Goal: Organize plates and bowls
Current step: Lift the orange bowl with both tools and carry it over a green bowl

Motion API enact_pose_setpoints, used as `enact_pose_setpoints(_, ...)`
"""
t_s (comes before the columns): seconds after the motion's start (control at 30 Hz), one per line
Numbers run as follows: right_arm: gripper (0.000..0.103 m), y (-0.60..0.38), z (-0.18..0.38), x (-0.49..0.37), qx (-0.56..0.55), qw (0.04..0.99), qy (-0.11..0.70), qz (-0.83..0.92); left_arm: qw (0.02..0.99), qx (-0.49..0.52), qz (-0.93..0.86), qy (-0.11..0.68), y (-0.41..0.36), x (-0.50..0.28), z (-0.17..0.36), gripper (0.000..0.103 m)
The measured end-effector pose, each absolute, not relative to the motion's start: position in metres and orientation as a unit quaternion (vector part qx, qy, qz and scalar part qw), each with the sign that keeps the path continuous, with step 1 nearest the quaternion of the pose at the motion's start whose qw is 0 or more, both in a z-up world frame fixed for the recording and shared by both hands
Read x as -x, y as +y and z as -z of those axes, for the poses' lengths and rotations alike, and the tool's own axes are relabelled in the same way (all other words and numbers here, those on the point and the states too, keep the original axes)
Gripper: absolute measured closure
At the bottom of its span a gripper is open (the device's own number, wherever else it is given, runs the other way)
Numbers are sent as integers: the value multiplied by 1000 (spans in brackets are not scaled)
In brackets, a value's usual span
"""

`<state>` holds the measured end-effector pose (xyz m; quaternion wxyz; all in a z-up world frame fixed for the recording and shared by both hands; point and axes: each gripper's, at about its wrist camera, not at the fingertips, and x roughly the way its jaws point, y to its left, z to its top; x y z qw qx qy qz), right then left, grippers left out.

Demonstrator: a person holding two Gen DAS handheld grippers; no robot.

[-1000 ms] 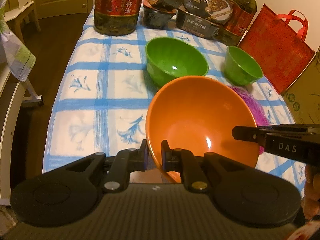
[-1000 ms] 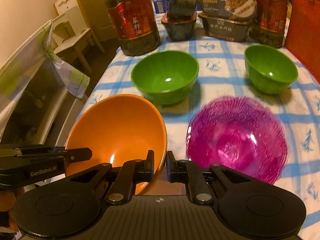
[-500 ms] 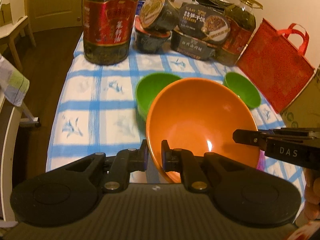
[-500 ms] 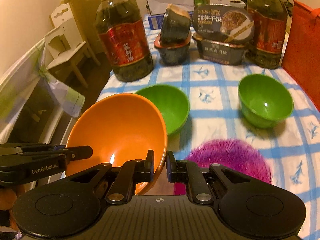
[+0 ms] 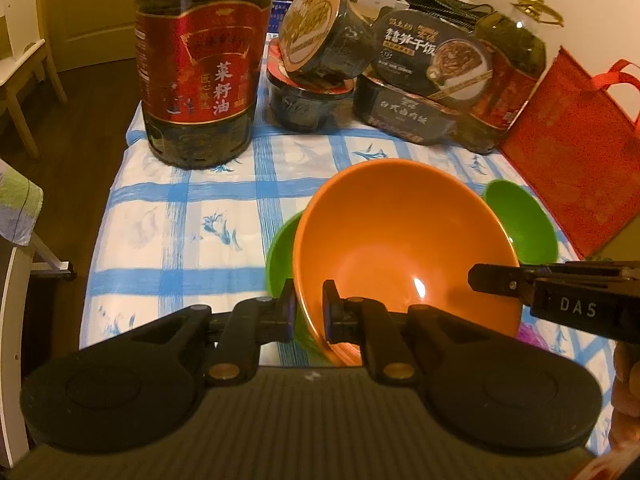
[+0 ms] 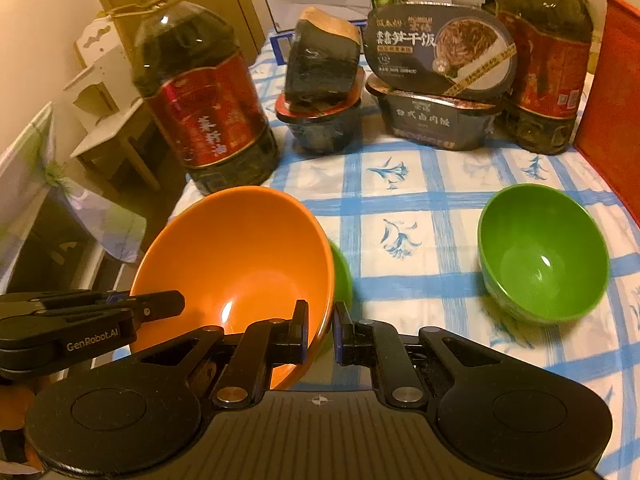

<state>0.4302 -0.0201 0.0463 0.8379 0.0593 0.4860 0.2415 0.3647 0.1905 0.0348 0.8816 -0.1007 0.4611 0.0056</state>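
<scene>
Both grippers clamp the orange bowl by its rim, one on each side: left gripper pinches the near-left rim, right gripper pinches the near-right rim, jaws nearly closed on the thin wall. Bowl is empty, tilted, held above the table, over a green bowl that is mostly hidden behind it. Second green bowl sits empty and upright on the blue-checked tablecloth, off to the right, well apart. Sliver of a purple dish shows at the orange bowl's lower right. Writing: right gripper's body reads "DAS" in the left wrist view, left gripper's body reads "GenRobot.AI" in the right wrist view. Large oil bottle, red label with "菜籽油", dark oil inside; second oil bottle at far right. Between them, stacked sealed instant meal tubs, Chinese text, partly legible "干饭". Red tote bag at the right edge.
</scene>
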Motion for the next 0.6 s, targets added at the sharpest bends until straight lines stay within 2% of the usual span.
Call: enact_pose_setpoints(0.6,91,-3,-3,-459,-34,824,511,-241,873,84,-16,479,196,-390,-2,92)
